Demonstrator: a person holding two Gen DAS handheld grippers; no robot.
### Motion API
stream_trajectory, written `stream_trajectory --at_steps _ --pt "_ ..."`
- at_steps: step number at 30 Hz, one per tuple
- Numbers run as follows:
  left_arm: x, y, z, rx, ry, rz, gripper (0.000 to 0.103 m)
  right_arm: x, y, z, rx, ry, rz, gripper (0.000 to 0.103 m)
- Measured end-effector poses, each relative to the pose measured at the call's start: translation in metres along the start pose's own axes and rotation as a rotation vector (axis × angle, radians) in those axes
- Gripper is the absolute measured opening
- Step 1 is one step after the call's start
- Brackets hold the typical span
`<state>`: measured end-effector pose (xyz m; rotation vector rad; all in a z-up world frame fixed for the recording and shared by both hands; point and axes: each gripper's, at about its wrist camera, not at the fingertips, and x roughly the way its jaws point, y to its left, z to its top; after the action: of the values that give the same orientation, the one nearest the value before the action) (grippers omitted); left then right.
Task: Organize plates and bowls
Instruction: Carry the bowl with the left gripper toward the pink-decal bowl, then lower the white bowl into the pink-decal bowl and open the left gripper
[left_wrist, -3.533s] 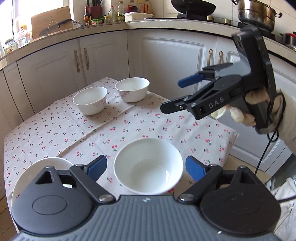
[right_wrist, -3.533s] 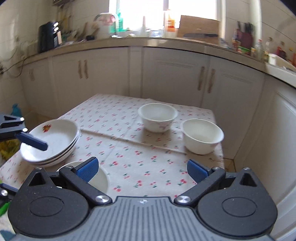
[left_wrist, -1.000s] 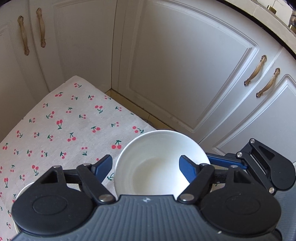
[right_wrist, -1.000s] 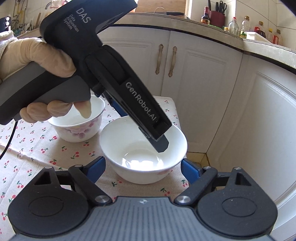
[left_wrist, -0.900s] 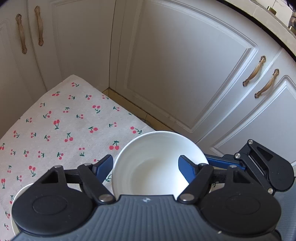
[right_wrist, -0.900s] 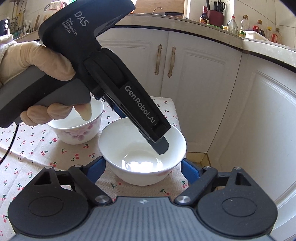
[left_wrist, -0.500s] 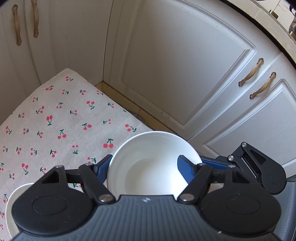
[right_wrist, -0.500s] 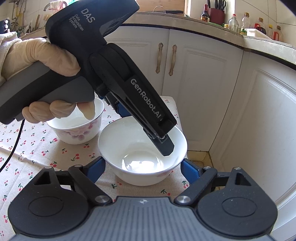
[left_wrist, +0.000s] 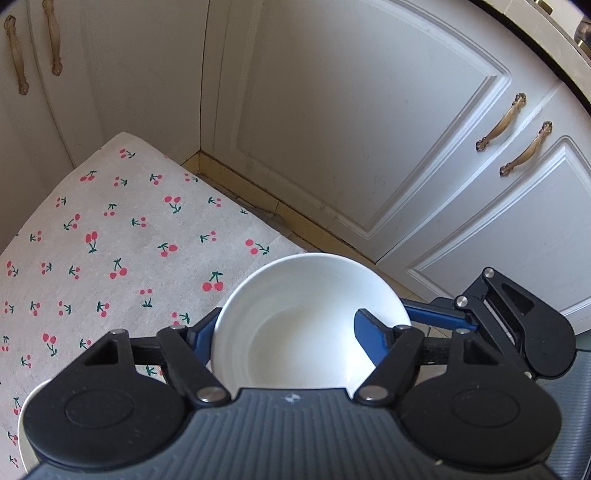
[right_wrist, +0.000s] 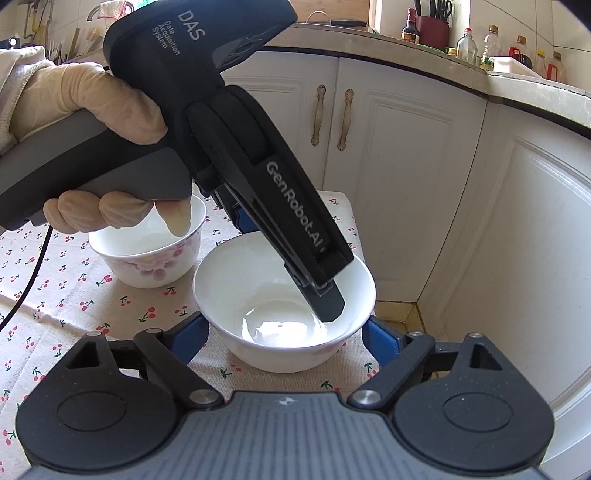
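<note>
A white bowl (left_wrist: 306, 295) stands on the cherry-print cloth at the table's corner. My left gripper (left_wrist: 291, 338) points steeply down into it. Its left pad lies against the bowl's outer wall and its right finger (right_wrist: 325, 295) reaches inside, so it is shut on the bowl's side. A gloved hand (right_wrist: 92, 99) holds this gripper. My right gripper (right_wrist: 284, 338) sits low in front with the same bowl (right_wrist: 258, 288) between its blue pads. Its jaws are opening and a thin gap shows at each pad.
A second bowl (right_wrist: 147, 266) with a pink flower pattern stands just left of the first. The table corner (left_wrist: 258, 229) drops to a strip of floor before white cabinet doors (left_wrist: 332, 110). A black cable (right_wrist: 33, 280) hangs over the cloth at the left.
Since the earliest frame my left gripper went from the front bowl to the corner bowl. Over the last second its jaws drew in until the left pad met the bowl. The right gripper stayed put.
</note>
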<state>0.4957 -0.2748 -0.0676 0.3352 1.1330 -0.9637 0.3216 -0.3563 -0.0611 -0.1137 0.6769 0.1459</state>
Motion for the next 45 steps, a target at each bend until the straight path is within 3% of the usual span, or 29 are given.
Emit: stream_trajectory --at_steps 21,45 --pt "-0.045 -0.024 -0.041 -0.026 -0.038 0.011 0.074 -0.044 0.026 -0.001 -0.037 0.010 0.043 0.092" --pt "-0.121 -0.072 -0.139 -0.051 -0.096 0.063 0.075 -0.138 0.092 -0.022 -0.099 -0.047 0.148 0.092"
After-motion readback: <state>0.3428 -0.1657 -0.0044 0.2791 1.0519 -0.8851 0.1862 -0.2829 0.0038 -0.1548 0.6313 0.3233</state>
